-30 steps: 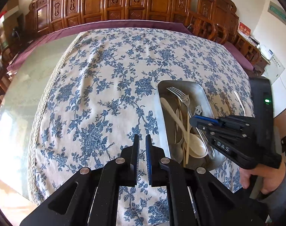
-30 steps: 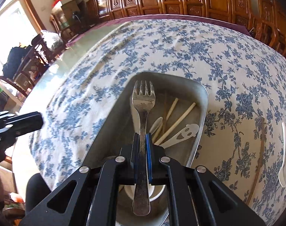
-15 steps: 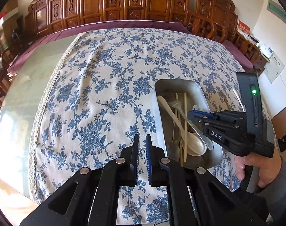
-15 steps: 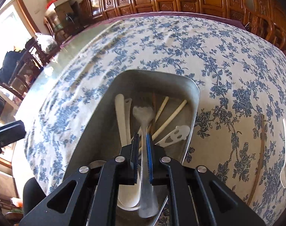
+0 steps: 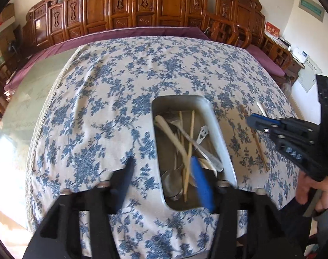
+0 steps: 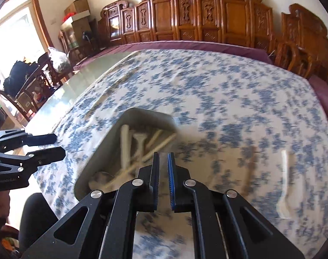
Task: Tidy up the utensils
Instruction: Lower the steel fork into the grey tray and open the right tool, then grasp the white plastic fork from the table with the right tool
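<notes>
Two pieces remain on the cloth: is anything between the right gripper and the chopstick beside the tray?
Nothing visible does. The right gripper, jaws slightly apart and empty, has only tablecloth before the chopstick; the white spoon lies beyond it, away from the tray.

Left gripper (image 5: 161,172): fingers spread wide apart, pointing away from the person, nothing between them. Right gripper (image 6: 163,168): fingers parted by a narrow gap, empty, held to the right of the left gripper and angled toward the far left. The person's right hand (image 5: 314,191) grips its handle from below.
</notes>
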The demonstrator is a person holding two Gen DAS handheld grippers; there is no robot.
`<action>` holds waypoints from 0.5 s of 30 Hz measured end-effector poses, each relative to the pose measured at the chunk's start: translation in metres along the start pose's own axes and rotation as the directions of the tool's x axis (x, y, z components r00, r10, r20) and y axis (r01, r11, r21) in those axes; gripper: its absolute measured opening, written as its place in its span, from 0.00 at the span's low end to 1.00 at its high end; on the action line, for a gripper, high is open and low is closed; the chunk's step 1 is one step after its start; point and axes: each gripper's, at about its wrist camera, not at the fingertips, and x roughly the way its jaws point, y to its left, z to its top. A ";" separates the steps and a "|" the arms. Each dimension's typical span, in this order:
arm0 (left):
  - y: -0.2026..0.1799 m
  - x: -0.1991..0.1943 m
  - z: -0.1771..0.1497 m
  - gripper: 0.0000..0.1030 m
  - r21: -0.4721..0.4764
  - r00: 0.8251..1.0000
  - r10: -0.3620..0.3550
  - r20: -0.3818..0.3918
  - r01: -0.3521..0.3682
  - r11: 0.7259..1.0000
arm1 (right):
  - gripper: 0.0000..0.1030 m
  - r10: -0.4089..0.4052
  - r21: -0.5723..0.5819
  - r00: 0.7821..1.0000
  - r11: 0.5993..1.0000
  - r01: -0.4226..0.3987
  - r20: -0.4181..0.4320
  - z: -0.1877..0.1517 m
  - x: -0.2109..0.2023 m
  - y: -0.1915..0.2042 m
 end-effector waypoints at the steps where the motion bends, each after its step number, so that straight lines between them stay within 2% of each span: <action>1: -0.005 0.003 0.000 0.57 0.002 1.000 -0.005 -0.002 0.005 1.000 | 0.10 -0.015 0.003 1.000 1.000 0.015 0.004 -0.002 -0.004 -0.009; 8: -0.041 0.020 0.001 0.66 0.020 0.999 -0.048 -0.015 0.048 0.999 | 0.10 -0.104 0.048 0.994 0.993 0.104 -0.019 -0.019 -0.017 -0.076; 10: -0.051 0.024 0.001 0.66 0.026 0.998 -0.057 -0.017 0.058 0.998 | 0.12 -0.127 0.058 0.991 0.990 0.128 -0.031 -0.024 -0.018 -0.093; 11: -0.056 0.026 0.002 0.67 0.029 0.998 -0.060 -0.020 0.061 0.998 | 0.16 -0.134 0.063 0.990 0.989 0.136 -0.035 -0.026 -0.019 -0.099; 15: -0.075 0.036 0.007 0.68 0.036 0.997 -0.072 -0.027 0.072 0.997 | 0.17 -0.170 0.080 0.983 0.981 0.175 -0.062 -0.037 -0.015 -0.131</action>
